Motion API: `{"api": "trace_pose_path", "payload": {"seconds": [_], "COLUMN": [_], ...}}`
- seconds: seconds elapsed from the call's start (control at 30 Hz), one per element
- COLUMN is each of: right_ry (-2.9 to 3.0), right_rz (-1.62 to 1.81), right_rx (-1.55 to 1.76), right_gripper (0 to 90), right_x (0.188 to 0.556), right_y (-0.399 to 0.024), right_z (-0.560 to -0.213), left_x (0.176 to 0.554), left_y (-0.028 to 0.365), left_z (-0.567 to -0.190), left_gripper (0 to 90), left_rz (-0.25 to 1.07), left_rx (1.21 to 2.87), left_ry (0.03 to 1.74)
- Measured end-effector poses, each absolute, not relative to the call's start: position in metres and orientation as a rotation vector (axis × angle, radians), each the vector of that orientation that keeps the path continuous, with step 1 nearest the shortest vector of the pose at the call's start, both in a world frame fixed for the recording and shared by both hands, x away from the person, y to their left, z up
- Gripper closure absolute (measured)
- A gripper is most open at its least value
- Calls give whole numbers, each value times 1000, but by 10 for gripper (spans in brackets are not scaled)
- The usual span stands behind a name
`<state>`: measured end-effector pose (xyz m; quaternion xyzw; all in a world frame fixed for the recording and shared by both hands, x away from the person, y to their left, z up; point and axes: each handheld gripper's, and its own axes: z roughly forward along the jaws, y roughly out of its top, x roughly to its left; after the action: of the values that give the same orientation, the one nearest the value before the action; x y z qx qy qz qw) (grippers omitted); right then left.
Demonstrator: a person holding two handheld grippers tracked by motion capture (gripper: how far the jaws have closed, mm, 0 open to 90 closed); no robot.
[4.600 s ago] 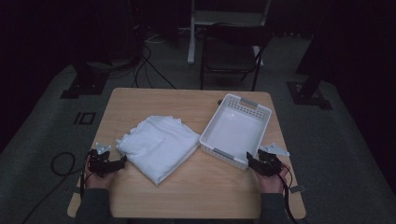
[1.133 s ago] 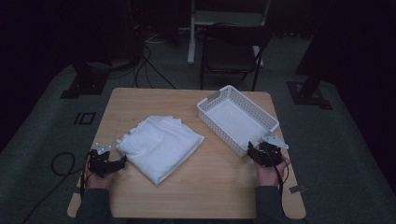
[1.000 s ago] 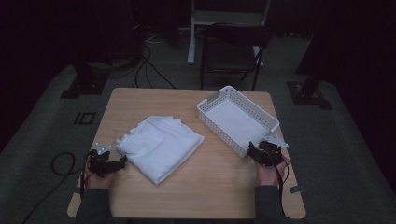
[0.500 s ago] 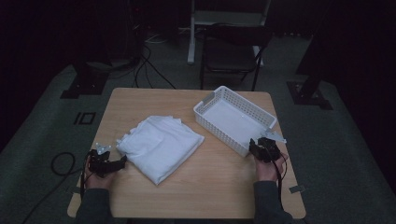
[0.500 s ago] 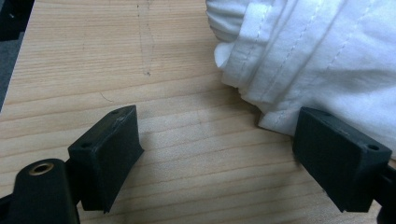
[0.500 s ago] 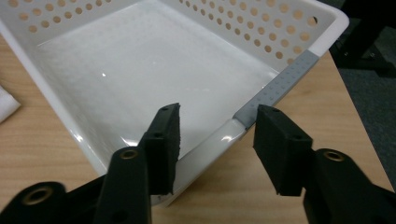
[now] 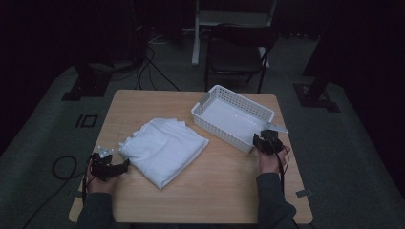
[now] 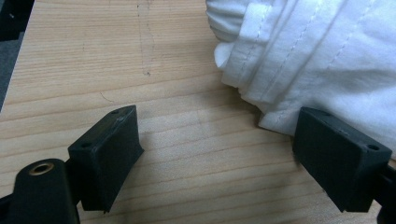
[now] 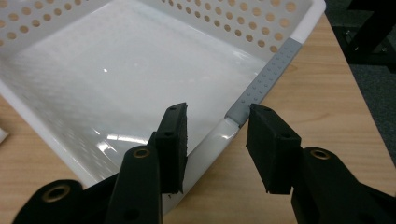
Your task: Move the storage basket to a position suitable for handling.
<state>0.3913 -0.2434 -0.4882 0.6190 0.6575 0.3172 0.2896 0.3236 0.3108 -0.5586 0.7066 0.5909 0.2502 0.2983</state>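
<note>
White basket (image 7: 233,118): we see it on the wooden table (image 7: 200,200), just right of the folded white cloth (image 7: 165,149), its bottom bare.
Right gripper (image 9: 217,119): we find it at the basket's near right corner, jaws straddling the rim by the grey handle strip (image 9: 271,74); they have just been closing, and a gap shows beside the outer jaw.
Left gripper (image 8: 215,149): we note the jaws wide apart on the table, left of the cloth, one jaw against its hem, nothing gripped.
Chair (image 7: 236,52): beyond the basket, off the table.
</note>
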Motion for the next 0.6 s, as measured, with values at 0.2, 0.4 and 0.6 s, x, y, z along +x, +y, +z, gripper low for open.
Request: {"api": "trace_pose_path", "payload": {"seconds": [0.2, 0.4, 0.6], "right_ry": [1781, 1818, 1858], "right_rz": [870, 893, 922], "right_rx": [1631, 1573, 1517], "right_gripper": [601, 625, 643], "right_x": [408, 424, 442], "right_y": [-238, -232, -223], "right_z": [-488, -490, -491], "left_x": [324, 324, 324], "left_y": [311, 311, 311], "left_z": [-559, -559, -559], "left_gripper": [146, 146, 146], "left_rz": [665, 665, 665], "left_rx": [1878, 1877, 1877], "left_ry": [1570, 1570, 1570]}}
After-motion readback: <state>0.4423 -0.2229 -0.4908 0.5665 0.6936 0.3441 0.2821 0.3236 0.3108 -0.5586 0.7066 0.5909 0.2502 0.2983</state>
